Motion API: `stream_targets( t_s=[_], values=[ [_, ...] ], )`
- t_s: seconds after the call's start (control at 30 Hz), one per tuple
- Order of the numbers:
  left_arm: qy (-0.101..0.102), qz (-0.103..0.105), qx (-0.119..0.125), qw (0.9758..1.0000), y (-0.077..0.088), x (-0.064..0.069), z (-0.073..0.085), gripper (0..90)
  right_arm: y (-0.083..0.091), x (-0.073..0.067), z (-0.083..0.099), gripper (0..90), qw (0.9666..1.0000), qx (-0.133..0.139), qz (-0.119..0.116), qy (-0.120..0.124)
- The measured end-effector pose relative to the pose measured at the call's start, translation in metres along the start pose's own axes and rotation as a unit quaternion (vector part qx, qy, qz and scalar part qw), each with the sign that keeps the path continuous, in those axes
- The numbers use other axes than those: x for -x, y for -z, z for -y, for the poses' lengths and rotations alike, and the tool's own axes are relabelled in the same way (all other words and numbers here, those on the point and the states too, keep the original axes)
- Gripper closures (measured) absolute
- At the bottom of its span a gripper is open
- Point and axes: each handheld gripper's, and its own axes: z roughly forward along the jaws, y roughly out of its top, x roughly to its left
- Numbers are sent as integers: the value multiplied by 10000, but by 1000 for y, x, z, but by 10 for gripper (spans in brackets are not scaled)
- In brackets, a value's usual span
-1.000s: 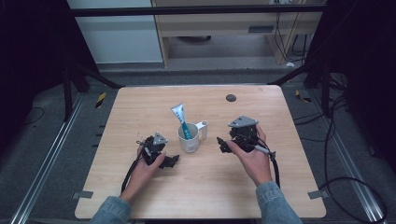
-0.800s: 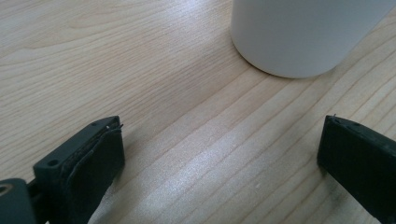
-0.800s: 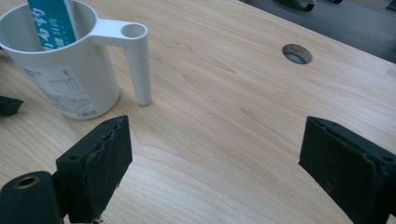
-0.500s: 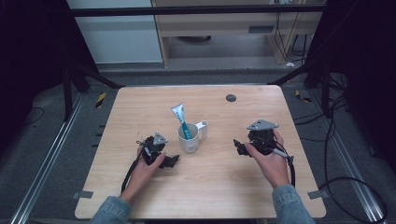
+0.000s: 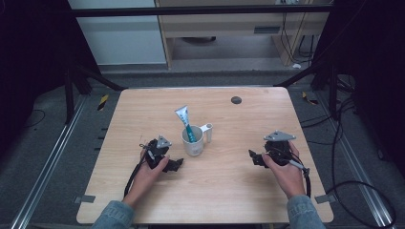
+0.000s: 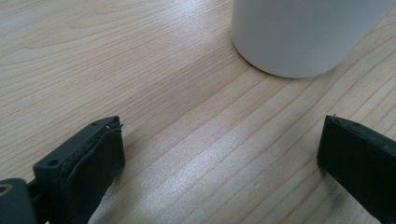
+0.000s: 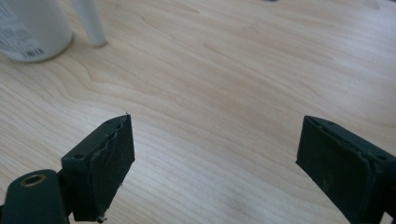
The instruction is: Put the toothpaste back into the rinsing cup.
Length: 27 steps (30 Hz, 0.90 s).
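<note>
A white mug (image 5: 194,143) stands near the middle of the wooden table (image 5: 143,109), its handle (image 5: 207,131) pointing right and back. A blue-and-white toothpaste tube (image 5: 184,119) leans out of it to the left. My left gripper (image 5: 175,165) rests on the table just left of the mug, open, with bare wood between its jaws; the mug's base (image 6: 299,37) sits close ahead in the left gripper view. My right gripper (image 5: 252,158) lies on the table well to the right of the mug, open and holding nothing. The mug (image 7: 32,28) and its handle (image 7: 91,23) appear at the far left of the right gripper view.
A small dark round disc (image 5: 236,100) lies near the table's back edge. Beyond the table are a dark floor with rails, cables at the right, and a cabinet at the back.
My right gripper has drawn away from the mug to the right and toward the front edge. The left gripper, mug and tube have stayed put.
</note>
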Motion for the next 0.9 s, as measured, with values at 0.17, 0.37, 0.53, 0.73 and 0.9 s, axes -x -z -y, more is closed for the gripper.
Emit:
stream_targets(
  t_s=[0.17,0.37,0.53,0.73,0.9],
  values=[
    [-6,-3,-5,10000,0,0,0,0,-8,3,17,99,9997,-228,54,-71],
    [-6,-2,-5,10000,0,0,0,0,-16,7,32,91,9990,-343,151,-262],
    [-5,-3,-4,10000,0,0,0,0,-26,15,42,87,9975,-321,195,-598],
    [-5,-2,-4,10000,0,0,0,0,-37,19,46,77,9964,-242,264,-770],
    [-6,-3,-5,10000,0,0,0,0,-41,18,43,70,9963,-272,329,-741]
  ],
)
